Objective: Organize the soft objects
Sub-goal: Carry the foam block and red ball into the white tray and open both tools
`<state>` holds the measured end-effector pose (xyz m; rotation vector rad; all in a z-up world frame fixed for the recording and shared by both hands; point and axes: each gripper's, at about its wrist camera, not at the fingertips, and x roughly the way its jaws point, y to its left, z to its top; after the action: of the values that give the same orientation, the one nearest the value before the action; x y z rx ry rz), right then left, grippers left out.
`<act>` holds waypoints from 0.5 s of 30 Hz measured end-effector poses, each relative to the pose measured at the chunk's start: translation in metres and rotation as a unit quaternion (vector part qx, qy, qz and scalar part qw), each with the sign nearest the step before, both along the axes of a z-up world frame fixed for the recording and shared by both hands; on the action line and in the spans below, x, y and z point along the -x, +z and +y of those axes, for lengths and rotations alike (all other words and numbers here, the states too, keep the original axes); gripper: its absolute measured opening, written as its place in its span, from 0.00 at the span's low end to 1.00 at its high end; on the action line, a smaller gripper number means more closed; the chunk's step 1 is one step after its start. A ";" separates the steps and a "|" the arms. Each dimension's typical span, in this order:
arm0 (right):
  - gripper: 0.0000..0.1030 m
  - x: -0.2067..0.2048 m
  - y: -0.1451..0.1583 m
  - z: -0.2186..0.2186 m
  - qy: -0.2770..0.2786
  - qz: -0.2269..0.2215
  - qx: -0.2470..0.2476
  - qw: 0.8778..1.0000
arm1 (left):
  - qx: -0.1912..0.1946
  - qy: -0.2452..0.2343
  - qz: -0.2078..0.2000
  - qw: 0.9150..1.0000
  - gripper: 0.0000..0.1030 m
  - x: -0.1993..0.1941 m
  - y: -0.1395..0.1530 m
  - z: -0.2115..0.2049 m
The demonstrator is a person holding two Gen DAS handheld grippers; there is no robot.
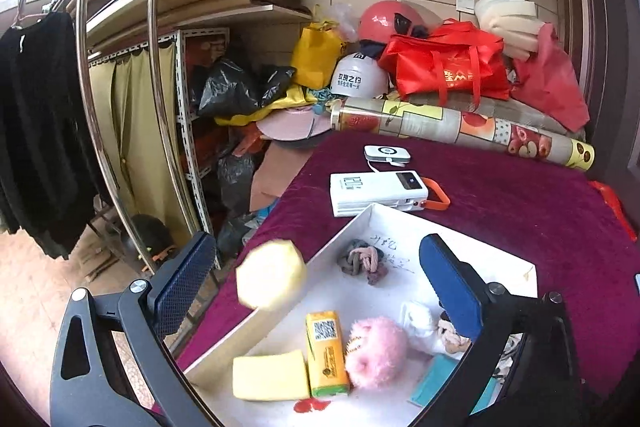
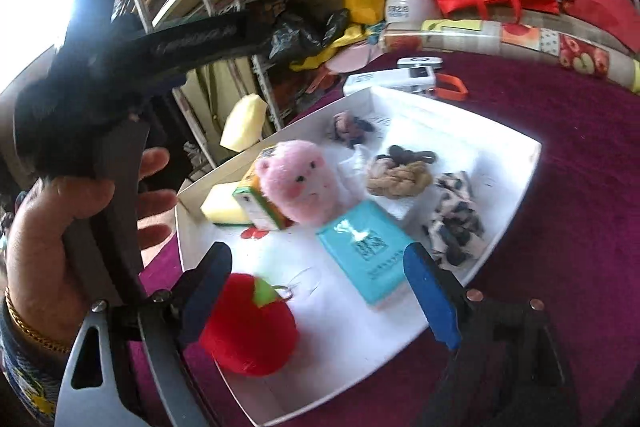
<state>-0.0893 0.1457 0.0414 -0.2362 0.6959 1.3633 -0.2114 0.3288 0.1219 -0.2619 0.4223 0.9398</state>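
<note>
My left gripper (image 1: pixel 316 247) is open above the white box (image 1: pixel 460 231). A blurred yellow sponge (image 1: pixel 271 275) hangs in the air between its fingers, over the box's left rim, and touches neither pad. My right gripper (image 2: pixel 318 255) is open too. A red plush apple (image 2: pixel 250 327) lies in the box's near corner beside the right gripper's left finger, far from the other pad. In the box lie a second yellow sponge (image 1: pixel 270 375), an orange tissue pack (image 1: pixel 326 355), a pink plush (image 2: pixel 296 183), a teal pack (image 2: pixel 364 251) and several hair ties (image 2: pixel 400 175).
The box stands on a purple cloth (image 1: pixel 520 195). Behind it lie a white power bank (image 1: pixel 378 193) and a small white device (image 1: pixel 387 153). A patterned roll (image 1: pixel 460 125), bags and helmets crowd the far edge. A hand (image 2: pixel 48 227) holds the left tool. A clothes rack (image 1: pixel 84 99) stands left.
</note>
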 end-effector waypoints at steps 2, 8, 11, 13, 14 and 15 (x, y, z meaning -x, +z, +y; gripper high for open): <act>0.85 -0.002 0.004 -0.007 -0.007 0.000 -0.006 1.000 | 0.001 -0.005 -0.011 1.000 1.00 0.002 0.003 -0.010; 0.85 -0.015 0.020 -0.047 -0.043 -0.012 -0.041 0.998 | -0.023 -0.026 -0.030 0.999 1.00 0.008 0.015 -0.057; 0.85 -0.028 0.030 -0.075 -0.073 -0.012 -0.065 0.995 | -0.038 -0.051 -0.026 0.998 1.00 0.002 0.020 -0.084; 0.86 -0.034 0.038 -0.093 -0.094 -0.022 -0.084 0.992 | -0.048 -0.071 -0.024 0.996 1.00 -0.005 0.024 -0.103; 0.86 -0.036 0.042 -0.099 -0.103 -0.028 -0.091 0.990 | -0.052 -0.079 -0.024 0.995 1.00 -0.007 0.026 -0.111; 0.86 -0.038 0.046 -0.110 -0.118 -0.038 -0.101 0.987 | -0.053 -0.092 -0.025 0.994 1.00 -0.011 0.028 -0.119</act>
<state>-0.0514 0.0358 0.0877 -0.0413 0.4995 1.1805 -0.2004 0.2097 0.1496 -0.1458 0.3431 0.7708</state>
